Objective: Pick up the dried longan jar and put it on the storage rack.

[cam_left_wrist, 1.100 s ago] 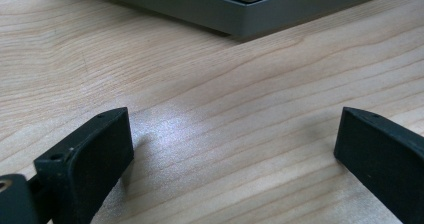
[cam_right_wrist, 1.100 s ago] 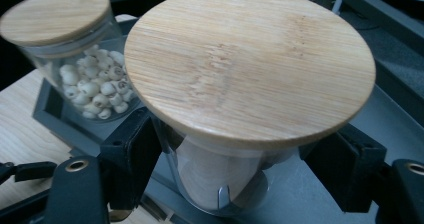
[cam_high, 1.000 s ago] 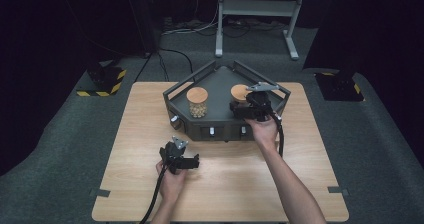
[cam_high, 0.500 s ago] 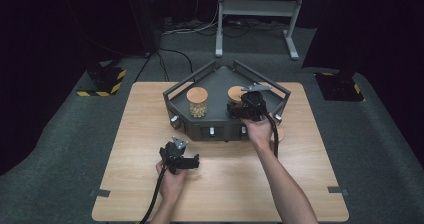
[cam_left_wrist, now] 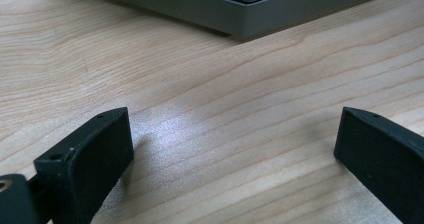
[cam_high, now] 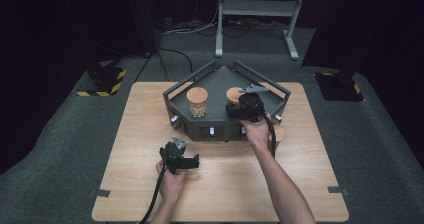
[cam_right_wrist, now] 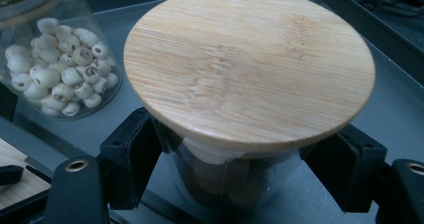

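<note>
A dark grey tray (cam_high: 220,79) stands at the back of the wooden table and holds two glass jars with bamboo lids. The left jar (cam_high: 197,102) (cam_right_wrist: 60,69) is full of pale round seeds. My right gripper (cam_high: 240,107) (cam_right_wrist: 232,159) has its jaws on either side of the right jar (cam_high: 233,94) (cam_right_wrist: 250,69), just under the lid and against the glass. That jar's contents are hard to make out. My left gripper (cam_high: 182,156) (cam_left_wrist: 235,134) rests low over the table in front of the tray, jaws wide apart with only bare wood between them.
The tray has raised rails on its sides and small knobs on its front wall (cam_high: 211,131). A pale round disc (cam_high: 278,133) lies on the table by the tray's front right corner. Bare table (cam_high: 235,184) stretches in front.
My right gripper has shifted slightly left, in around the right jar. The left gripper has stayed where it was.
</note>
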`<state>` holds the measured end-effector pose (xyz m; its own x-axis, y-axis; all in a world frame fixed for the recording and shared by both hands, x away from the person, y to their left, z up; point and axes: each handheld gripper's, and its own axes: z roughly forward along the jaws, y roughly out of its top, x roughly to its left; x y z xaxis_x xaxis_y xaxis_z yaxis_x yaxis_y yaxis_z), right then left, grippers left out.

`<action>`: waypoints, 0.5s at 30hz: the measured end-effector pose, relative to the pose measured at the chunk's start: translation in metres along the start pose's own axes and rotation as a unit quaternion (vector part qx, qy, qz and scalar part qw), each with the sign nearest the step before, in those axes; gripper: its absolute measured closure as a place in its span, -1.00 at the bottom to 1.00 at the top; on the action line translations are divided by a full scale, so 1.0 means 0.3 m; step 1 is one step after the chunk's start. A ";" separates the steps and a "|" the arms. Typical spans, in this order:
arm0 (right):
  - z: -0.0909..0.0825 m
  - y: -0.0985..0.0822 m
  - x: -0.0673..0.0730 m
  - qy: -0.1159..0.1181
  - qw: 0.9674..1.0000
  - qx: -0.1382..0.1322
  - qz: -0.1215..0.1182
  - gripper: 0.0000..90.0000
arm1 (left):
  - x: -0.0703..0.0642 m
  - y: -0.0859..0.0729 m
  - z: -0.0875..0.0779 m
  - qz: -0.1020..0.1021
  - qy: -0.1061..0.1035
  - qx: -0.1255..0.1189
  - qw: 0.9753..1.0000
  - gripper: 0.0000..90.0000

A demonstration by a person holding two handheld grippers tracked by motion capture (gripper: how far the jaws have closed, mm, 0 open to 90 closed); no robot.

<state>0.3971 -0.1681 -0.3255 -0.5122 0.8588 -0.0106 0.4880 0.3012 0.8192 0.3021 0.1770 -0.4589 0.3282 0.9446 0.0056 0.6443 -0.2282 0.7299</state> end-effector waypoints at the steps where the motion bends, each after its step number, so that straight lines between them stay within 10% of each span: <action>1: 0.001 -0.002 0.005 -0.002 1.000 0.001 -0.005 -0.45 | 0.000 0.000 0.000 0.000 0.000 0.000 1.000 -0.95; 15: 0.009 -0.012 -0.007 0.006 1.000 -0.001 0.001 -0.45 | 0.000 0.000 0.000 0.000 0.000 0.000 1.000 -0.95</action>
<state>0.3984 -0.1699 -0.3299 -0.5199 0.8543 -0.0013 0.4874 0.2978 0.8209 0.3020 0.1769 -0.4590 0.3276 0.9448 0.0051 0.6440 -0.2272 0.7305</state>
